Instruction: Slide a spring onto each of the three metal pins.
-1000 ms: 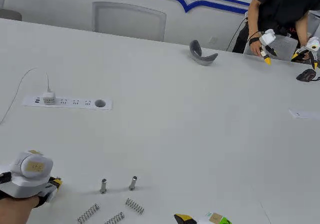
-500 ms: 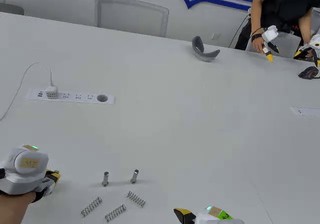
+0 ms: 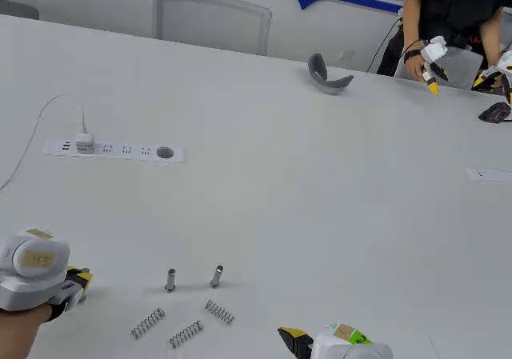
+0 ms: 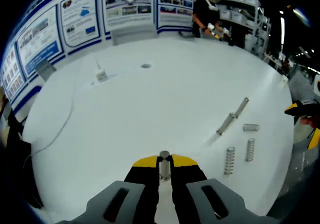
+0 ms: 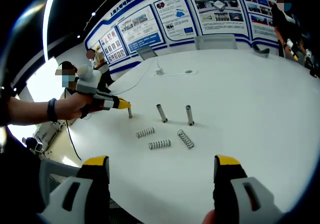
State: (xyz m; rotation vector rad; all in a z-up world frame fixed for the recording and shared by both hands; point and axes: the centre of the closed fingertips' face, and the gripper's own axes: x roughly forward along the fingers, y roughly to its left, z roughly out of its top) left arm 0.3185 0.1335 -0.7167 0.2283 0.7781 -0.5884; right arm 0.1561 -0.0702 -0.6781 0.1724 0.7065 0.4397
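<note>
Yellow-tipped black jaws of the left gripper are clamped on a short metal pin, held upright near the bench's near left corner. The right gripper hangs beyond the near edge, jaws wide apart and holding nothing.

Between the grippers, close to that edge, a second pin and a third pin stand upright. In front of them lie a left spring, a middle spring and a right spring.

The pins look rigid, smooth and easily toppled, so a low grip leaves the top free. The springs look light, thin-wired and ready to roll or squirt away (pinch gently across the coil's middle).

The bench is white and slick-looking. A power strip lies toward its left edge and a grey curved object toward the far edge. A chair stands beyond, and another person works at the far right corner.
</note>
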